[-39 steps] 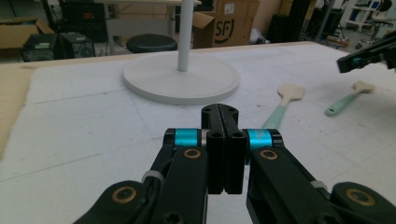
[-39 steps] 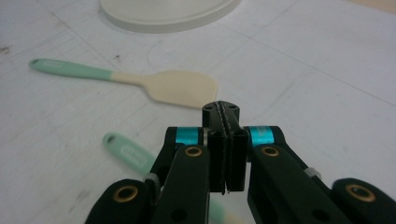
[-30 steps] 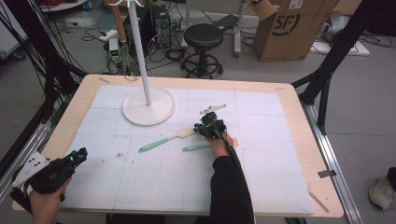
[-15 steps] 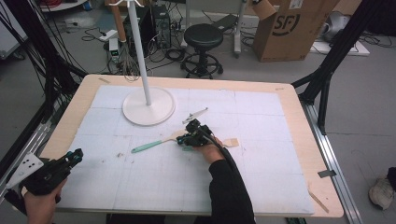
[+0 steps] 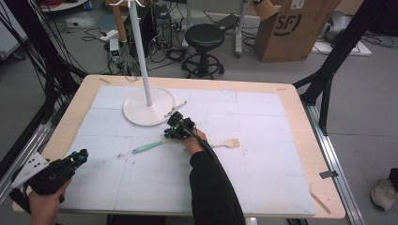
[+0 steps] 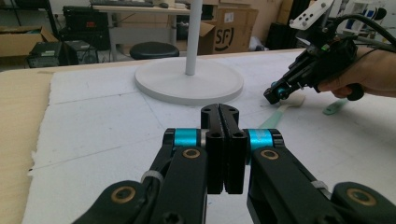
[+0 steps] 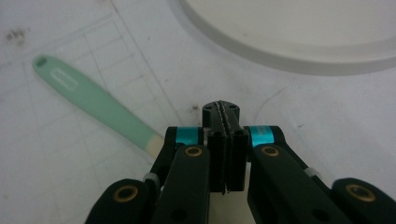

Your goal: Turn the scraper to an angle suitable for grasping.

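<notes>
My right gripper (image 5: 170,131) hovers over the green-handled spatula (image 5: 149,146), which lies on the white mat (image 5: 263,140) at about five o'clock from the lamp-stand base (image 5: 149,106). The risk, as I judge it: with both jaws pressed fully together and empty, a descent now would only nudge the flat handle (image 7: 88,100) aside or skid it toward the base rim, and the thin handle lying flush on the mat gives little to bite on. My left gripper (image 6: 219,121), at the mat's seven o'clock corner, is likewise closed tight on nothing. A second, wooden spatula (image 5: 225,143) lies near my right hand, at three o'clock.
</notes>
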Tool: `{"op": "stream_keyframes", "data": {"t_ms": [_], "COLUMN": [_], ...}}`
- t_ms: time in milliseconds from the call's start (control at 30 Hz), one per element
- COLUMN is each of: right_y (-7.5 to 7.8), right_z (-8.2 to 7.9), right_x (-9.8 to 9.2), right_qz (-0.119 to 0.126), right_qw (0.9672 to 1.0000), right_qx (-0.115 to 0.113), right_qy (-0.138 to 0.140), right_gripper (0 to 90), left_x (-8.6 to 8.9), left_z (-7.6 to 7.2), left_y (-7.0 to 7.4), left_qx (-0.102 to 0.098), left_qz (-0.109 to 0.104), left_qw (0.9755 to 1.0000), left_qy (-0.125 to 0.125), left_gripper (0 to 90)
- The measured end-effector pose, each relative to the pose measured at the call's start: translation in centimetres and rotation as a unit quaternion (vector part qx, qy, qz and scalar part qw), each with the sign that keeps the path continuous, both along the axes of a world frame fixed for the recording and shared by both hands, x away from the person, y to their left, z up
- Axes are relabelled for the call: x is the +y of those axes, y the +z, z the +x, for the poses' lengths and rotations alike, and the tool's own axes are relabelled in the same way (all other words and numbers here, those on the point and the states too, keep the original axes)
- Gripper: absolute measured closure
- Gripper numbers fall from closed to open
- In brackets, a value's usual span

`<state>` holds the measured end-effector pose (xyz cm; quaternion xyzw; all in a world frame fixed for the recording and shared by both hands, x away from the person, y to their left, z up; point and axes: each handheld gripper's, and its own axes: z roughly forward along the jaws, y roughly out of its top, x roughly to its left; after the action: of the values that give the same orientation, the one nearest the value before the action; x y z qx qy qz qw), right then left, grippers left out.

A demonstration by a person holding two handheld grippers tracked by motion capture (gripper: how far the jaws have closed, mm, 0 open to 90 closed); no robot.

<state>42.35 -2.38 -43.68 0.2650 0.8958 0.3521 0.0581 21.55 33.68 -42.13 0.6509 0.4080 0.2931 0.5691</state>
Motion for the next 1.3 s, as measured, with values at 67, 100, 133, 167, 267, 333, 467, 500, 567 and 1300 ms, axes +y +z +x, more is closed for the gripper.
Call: {"op": "stream_keyframes", "data": {"t_ms": [67,100,133,167,267,333,467,500,567,1300], "right_y": [0.1,0.2,0.3,0.3,0.5,0.6,0.7,0.7,0.7,0.6], "right_z": [-0.1,-0.2,-0.3,-0.5,-1.0,-1.5,-2.5,-2.7,-3.3,-10.2], "right_x": [-0.2,-0.3,-0.4,-0.5,-0.8,-0.9,-1.2,-1.3,-1.6,-2.5], "right_qz": [-0.004,-0.008,-0.011,-0.014,-0.020,-0.025,-0.026,-0.026,-0.026,0.035], "right_qw": [0.9999,0.9997,0.9994,0.9989,0.9968,0.9955,0.9933,0.9929,0.9924,0.9823], "right_qx": [0.006,0.009,0.014,0.018,0.033,0.040,0.051,0.056,0.057,0.031], "right_qy": [0.010,0.019,0.028,0.040,0.070,0.083,0.100,0.102,0.105,0.181], "right_gripper": [89.8,89.9,89.9,89.9,90.0,90.0,90.0,90.0,89.9,89.9], "left_x": [0.1,0.2,0.3,0.4,0.5,0.5,0.4,0.4,0.3,-0.9], "left_z": [0.0,-0.1,-0.1,-0.1,-0.2,-0.3,-0.2,-0.2,-0.1,0.2], "left_y": [-0.1,-0.1,-0.2,-0.3,-0.5,-0.5,-0.5,-0.5,-0.4,-0.2], "left_qx": [0.001,0.001,0.002,0.002,0.005,0.005,0.005,0.005,0.006,0.005], "left_qz": [-0.001,-0.001,-0.002,-0.003,-0.005,-0.007,-0.008,-0.007,-0.006,-0.005], "left_qw": [1.0000,1.0000,1.0000,1.0000,1.0000,0.9999,0.9999,0.9999,1.0000,1.0000], "left_qy": [0.001,0.002,0.003,0.004,0.007,0.008,0.008,0.007,0.006,0.000], "left_gripper": [89.2,89.2,89.1,89.2,89.1,89.1,89.1,89.1,89.1,89.1]}}
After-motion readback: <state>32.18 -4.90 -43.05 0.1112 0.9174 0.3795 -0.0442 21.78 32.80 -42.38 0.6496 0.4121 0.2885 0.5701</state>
